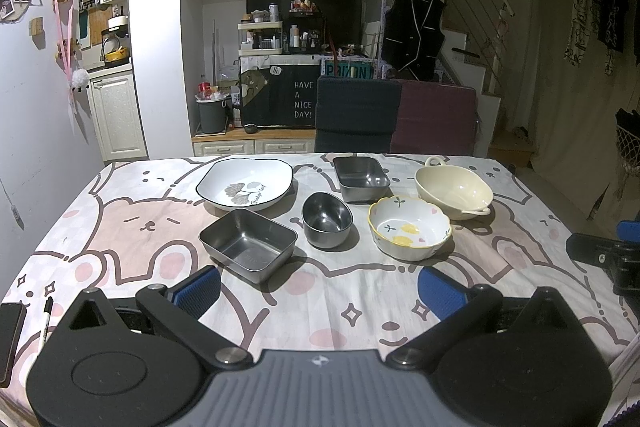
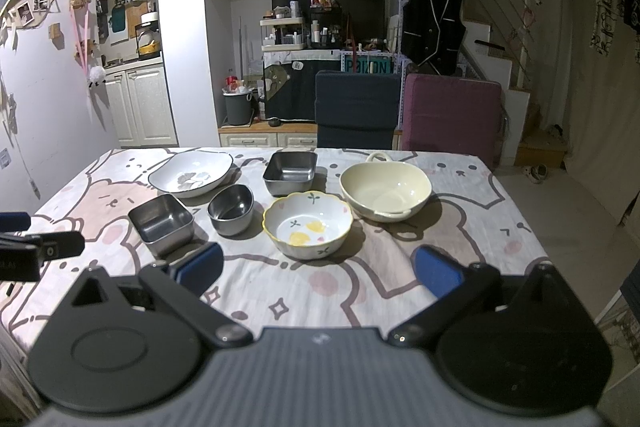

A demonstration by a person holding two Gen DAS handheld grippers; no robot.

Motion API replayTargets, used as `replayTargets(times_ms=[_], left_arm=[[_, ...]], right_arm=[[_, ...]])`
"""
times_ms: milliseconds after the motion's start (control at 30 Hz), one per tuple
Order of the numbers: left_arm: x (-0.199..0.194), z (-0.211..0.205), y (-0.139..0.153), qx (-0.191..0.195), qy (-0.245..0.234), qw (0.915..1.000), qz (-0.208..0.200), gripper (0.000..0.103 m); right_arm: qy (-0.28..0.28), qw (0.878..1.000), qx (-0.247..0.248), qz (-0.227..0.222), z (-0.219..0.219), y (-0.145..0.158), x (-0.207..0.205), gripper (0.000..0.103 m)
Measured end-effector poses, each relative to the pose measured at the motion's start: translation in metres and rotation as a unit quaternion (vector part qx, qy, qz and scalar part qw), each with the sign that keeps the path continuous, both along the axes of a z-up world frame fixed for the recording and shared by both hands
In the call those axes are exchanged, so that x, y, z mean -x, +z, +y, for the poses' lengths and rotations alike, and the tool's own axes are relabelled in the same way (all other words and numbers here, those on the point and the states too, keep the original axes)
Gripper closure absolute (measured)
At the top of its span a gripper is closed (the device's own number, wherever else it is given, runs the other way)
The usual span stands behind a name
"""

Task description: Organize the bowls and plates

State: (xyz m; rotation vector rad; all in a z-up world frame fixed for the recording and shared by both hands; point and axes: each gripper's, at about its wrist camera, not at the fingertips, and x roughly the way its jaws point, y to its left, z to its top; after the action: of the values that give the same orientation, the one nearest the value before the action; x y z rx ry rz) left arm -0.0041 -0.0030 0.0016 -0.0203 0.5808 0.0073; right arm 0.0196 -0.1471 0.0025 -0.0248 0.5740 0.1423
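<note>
Six dishes sit loose on the bear-print tablecloth (image 1: 120, 227), none stacked yet. Landmark: the small oval steel bowl (image 1: 327, 219) in the middle. Just left of it and nearer the cameras, a rectangular steel tray (image 1: 248, 245); behind it, a second rectangular steel tray (image 1: 361, 179); behind-left, the white plate with leaf print (image 1: 245, 188); just right, the scalloped floral ceramic bowl (image 1: 409, 227); further right and back, the cream handled bowl (image 1: 453, 190).

Handling, as a guess: steel pieces are light, stiff, slick-walled, so pinch one rim wall; the two trays look the same size and should nest. Ceramics are heavier and chip-prone; take the rim, or the cream bowl by its loop handle, and set down gently.

Left gripper (image 1: 318, 289) jaws wide apart, empty, short of the near tray. Right gripper (image 2: 318, 267) also spread, empty, in front of the floral bowl. A phone (image 1: 10, 341) and a marker pen (image 1: 47, 319) lie far left of the oval bowl, near the table edge.
</note>
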Motion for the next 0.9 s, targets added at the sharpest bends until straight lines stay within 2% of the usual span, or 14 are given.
replayTargets(times_ms=[900], left_arm=[[-0.0002, 0.0001, 0.0001, 0.000, -0.001, 1.0000, 0.000, 0.000]], right_arm=[[0.001, 1.000, 0.000, 0.001, 0.0006, -0.0002, -0.0008, 0.000]])
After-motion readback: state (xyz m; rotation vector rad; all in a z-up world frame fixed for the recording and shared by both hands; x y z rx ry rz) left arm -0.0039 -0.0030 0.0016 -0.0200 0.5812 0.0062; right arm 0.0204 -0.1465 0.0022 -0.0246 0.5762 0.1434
